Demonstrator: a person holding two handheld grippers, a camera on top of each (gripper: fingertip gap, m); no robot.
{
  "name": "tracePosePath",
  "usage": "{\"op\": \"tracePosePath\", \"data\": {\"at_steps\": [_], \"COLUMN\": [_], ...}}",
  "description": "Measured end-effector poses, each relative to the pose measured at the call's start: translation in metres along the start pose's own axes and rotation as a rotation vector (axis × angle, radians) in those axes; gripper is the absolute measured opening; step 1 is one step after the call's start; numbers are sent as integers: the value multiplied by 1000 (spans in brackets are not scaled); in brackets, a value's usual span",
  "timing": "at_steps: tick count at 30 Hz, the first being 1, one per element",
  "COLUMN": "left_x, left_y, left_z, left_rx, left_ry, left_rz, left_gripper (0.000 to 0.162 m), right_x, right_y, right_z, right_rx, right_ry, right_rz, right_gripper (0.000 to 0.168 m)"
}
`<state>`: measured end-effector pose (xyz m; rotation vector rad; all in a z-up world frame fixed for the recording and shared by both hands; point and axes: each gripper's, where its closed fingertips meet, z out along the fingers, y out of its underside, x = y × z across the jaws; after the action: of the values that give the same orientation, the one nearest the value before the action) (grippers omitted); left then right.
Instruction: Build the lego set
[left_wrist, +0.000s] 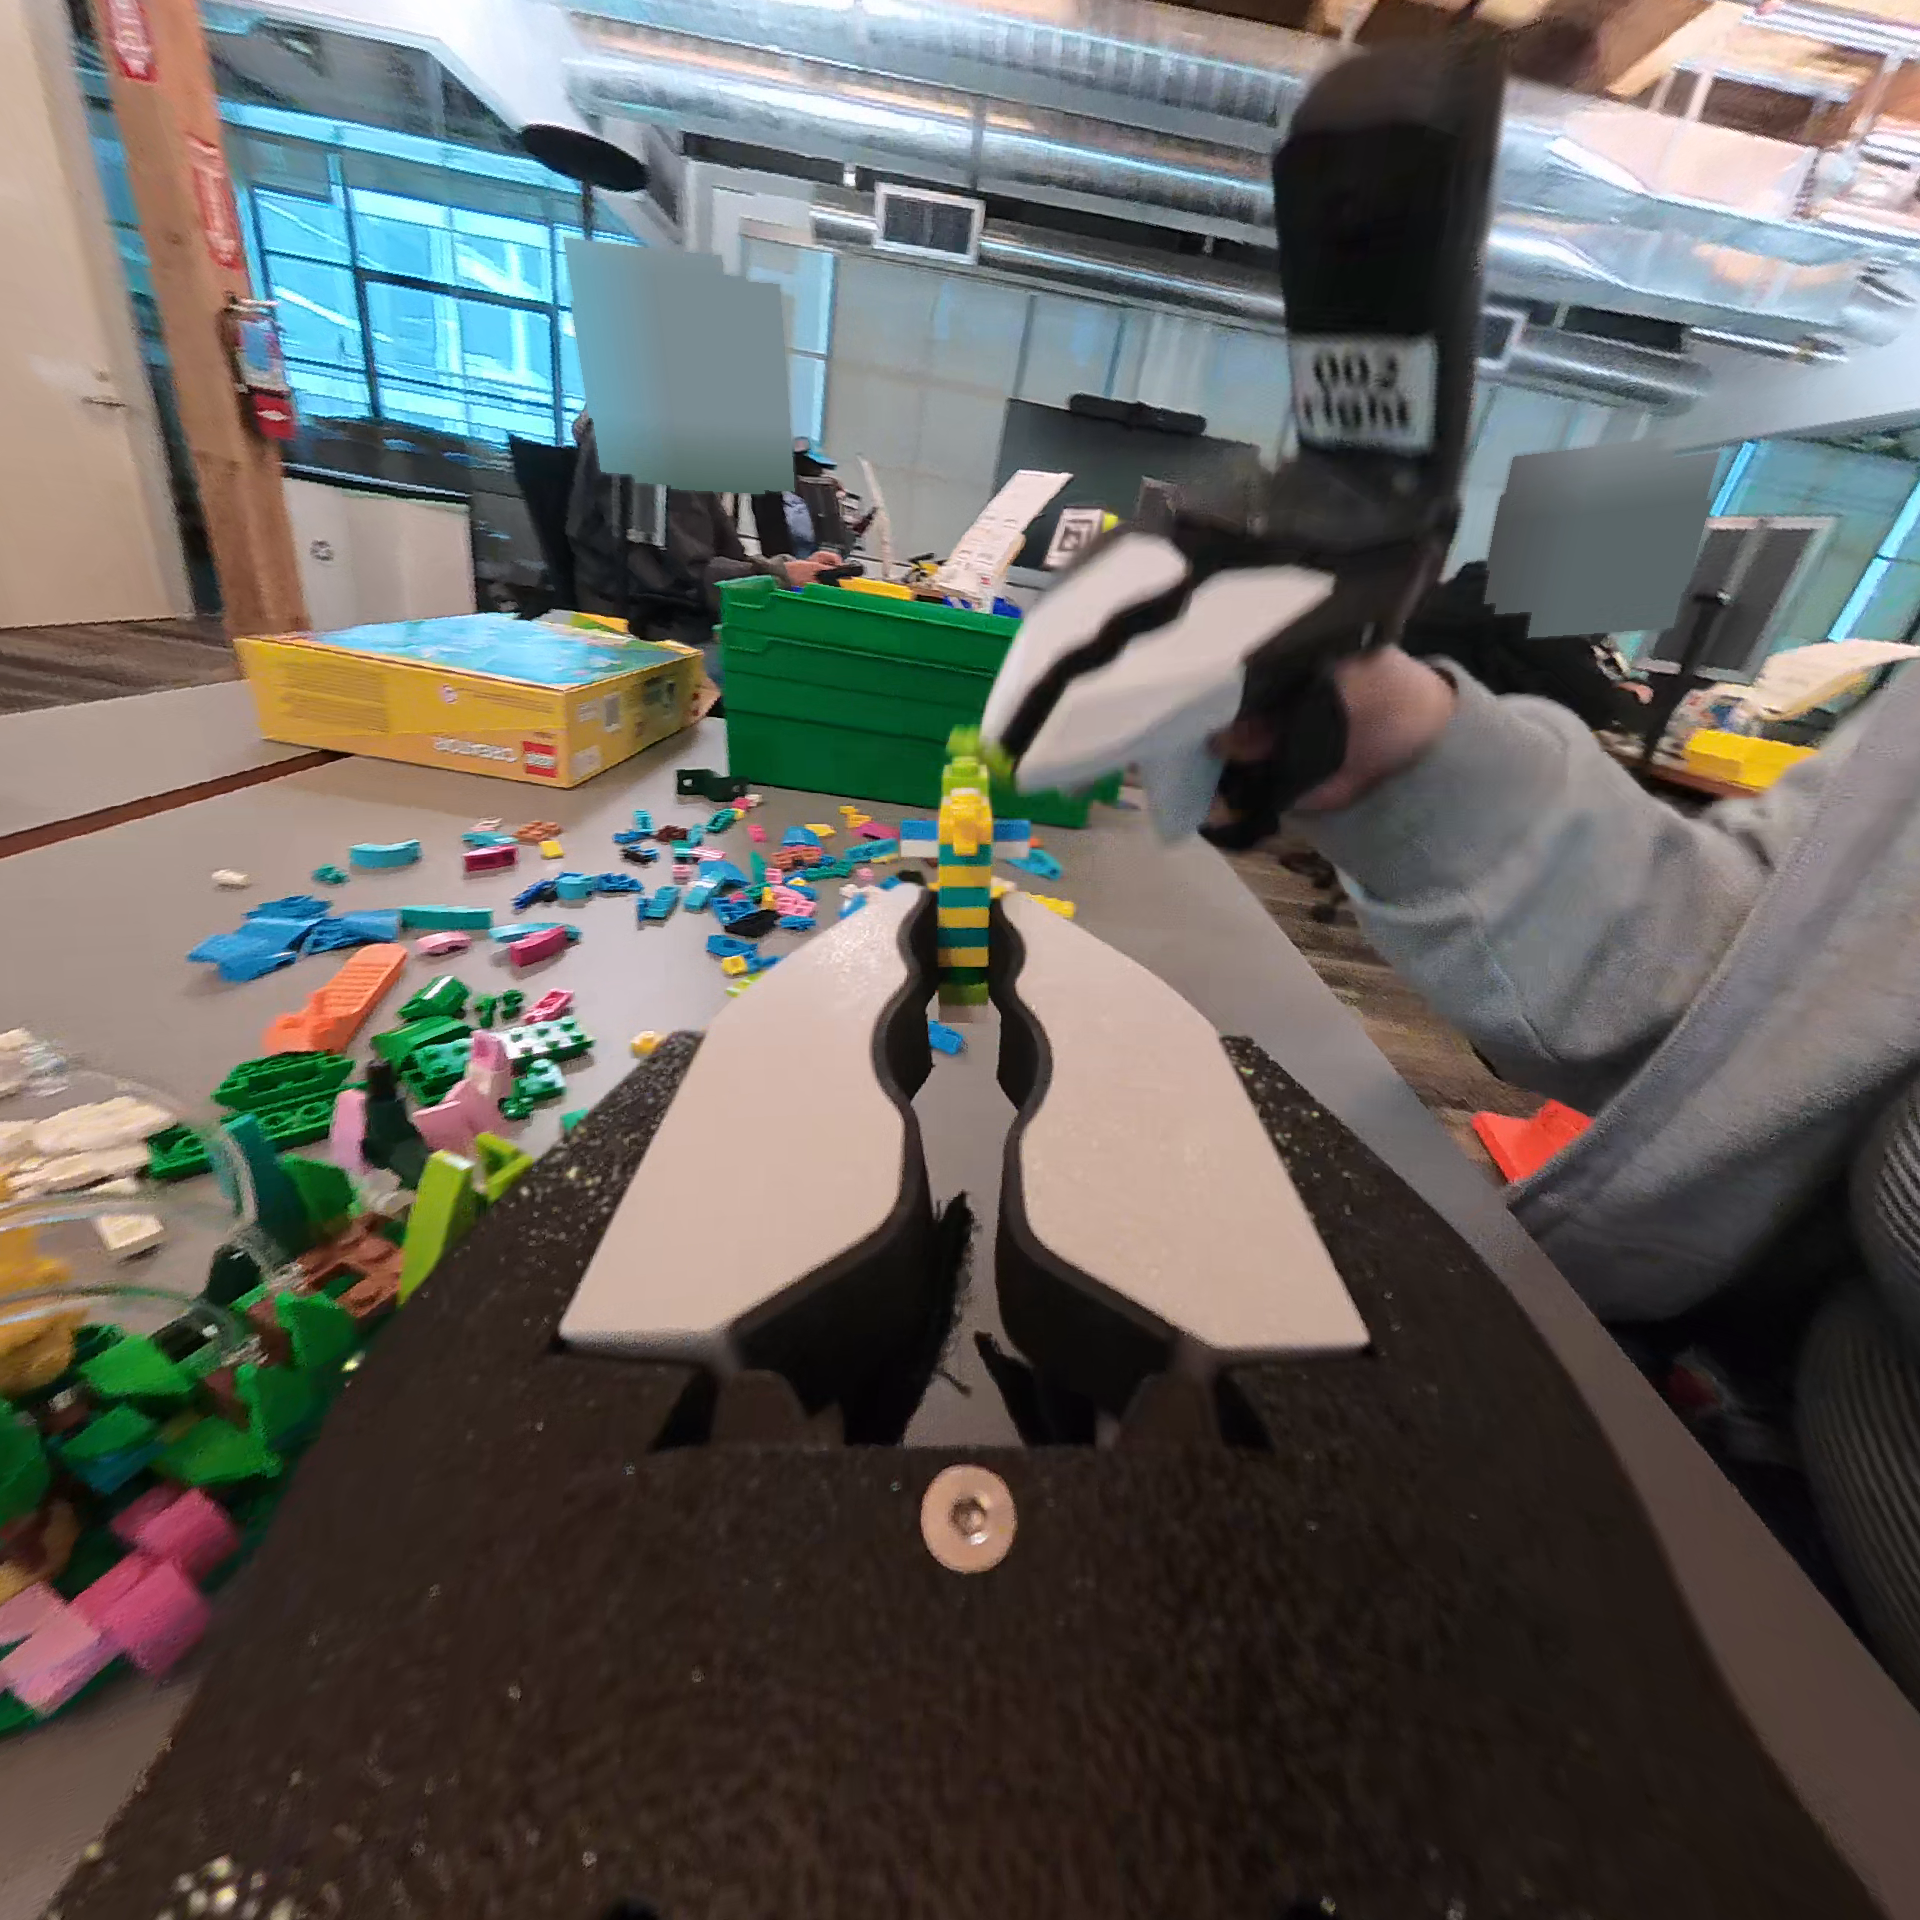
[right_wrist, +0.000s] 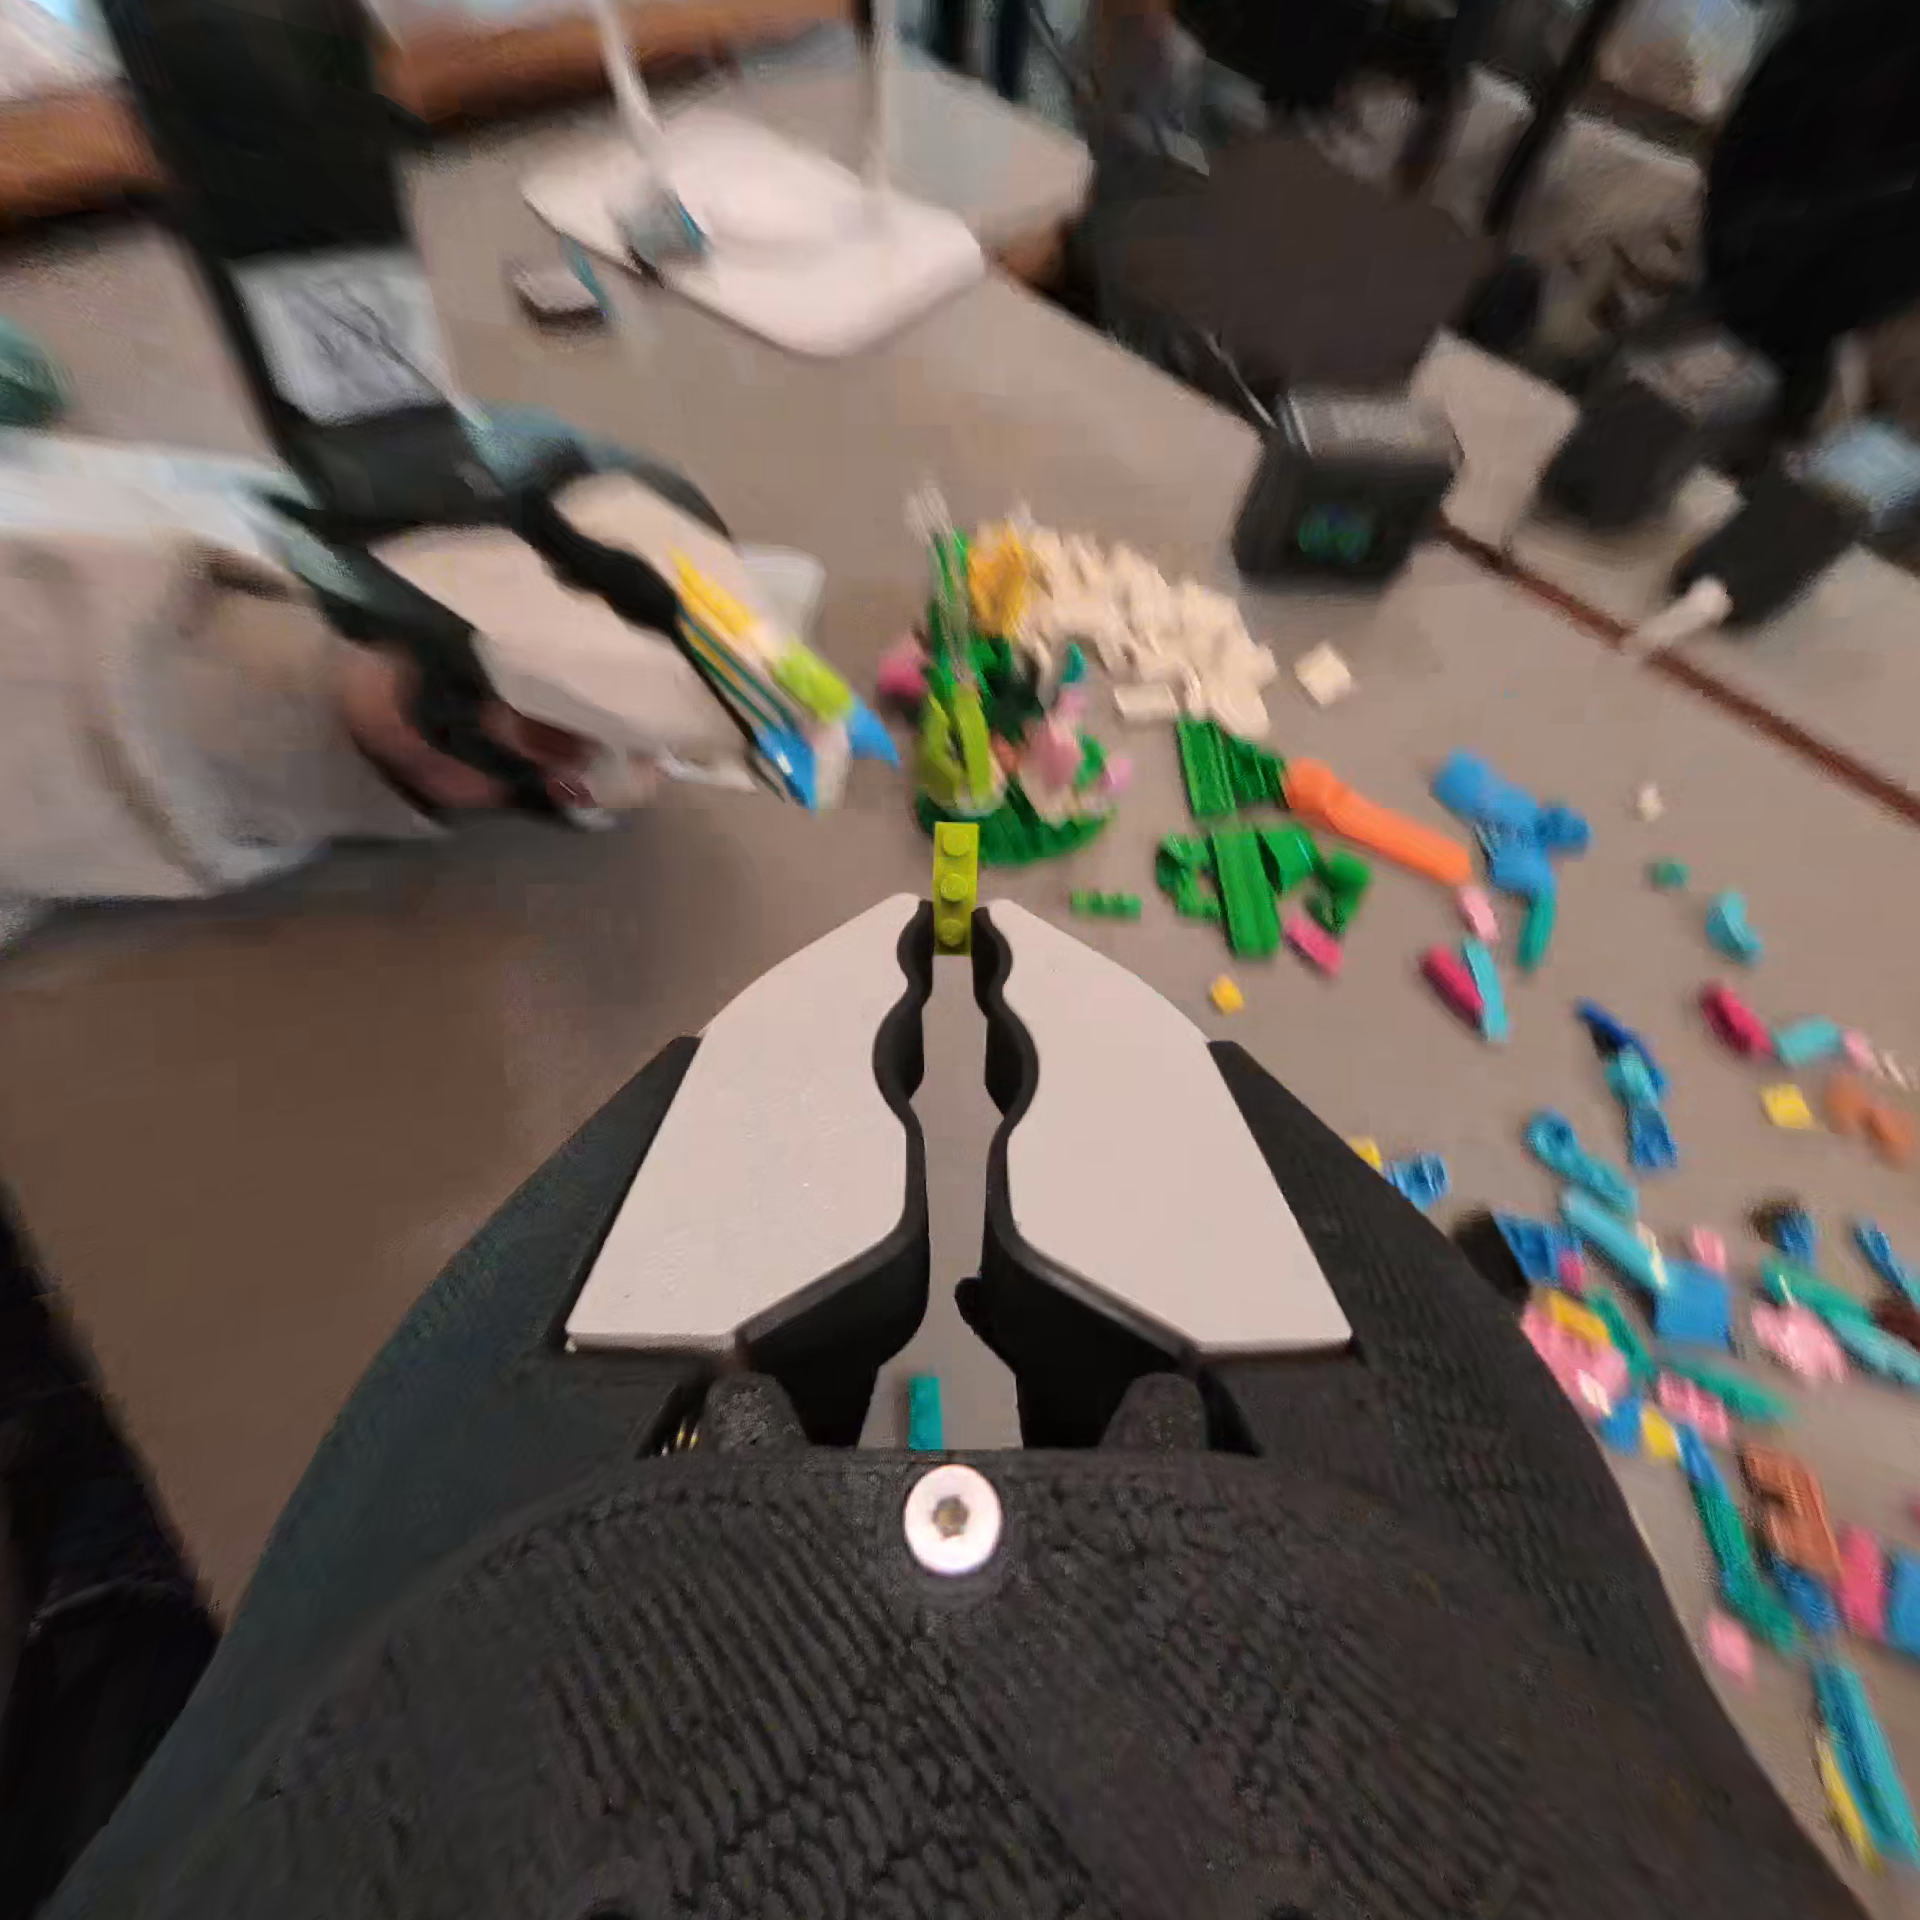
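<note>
My left gripper (left_wrist: 961, 914) is shut on a striped yellow, teal and green brick stack (left_wrist: 964, 894) and holds it upright above the table. The stack also shows in the right wrist view (right_wrist: 774, 686), blurred, in the left gripper (right_wrist: 769, 707). My right gripper (right_wrist: 953, 914) is shut on a small lime-green plate (right_wrist: 955, 878) that sticks out past its tips. In the left wrist view the right gripper (left_wrist: 1003, 764) comes in from the upper right, its tips with the lime plate (left_wrist: 971, 746) right at the top of the stack.
Loose bricks (left_wrist: 665, 883) of many colours lie over the grey table (left_wrist: 125, 935). A green and pink partial build (left_wrist: 156, 1382) sits at the left, an orange brick separator (left_wrist: 338, 997) near it. A yellow box (left_wrist: 468, 691) and green bins (left_wrist: 862, 686) stand at the back. The gap from one gripper's tips to the other's is roughly 6 cm.
</note>
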<state>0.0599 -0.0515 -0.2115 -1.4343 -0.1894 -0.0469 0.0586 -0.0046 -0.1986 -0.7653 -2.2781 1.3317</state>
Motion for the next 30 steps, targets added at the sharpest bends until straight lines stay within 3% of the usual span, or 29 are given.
{"op": "tracePosePath", "data": {"at_steps": [1, 5, 11, 30], "left_x": [4, 20, 28, 32], "left_y": [1, 9, 13, 16], "left_z": [1, 7, 8, 9], "left_rx": [-9, -59, -81, -99], "left_ry": [26, 117, 159, 174], "left_rz": [2, 25, 41, 69], "left_gripper": [8, 8, 8, 8], "right_x": [-8, -38, -52, -51], "right_y": [-14, -30, -22, -7], "right_z": [-5, -5, 5, 13], "right_rx": [32, -34, -231, -400], "right_ry": [-81, -299, -431, -485], "right_rz": [-17, -208, -338, -342], "right_gripper": [6, 6, 6, 6]}}
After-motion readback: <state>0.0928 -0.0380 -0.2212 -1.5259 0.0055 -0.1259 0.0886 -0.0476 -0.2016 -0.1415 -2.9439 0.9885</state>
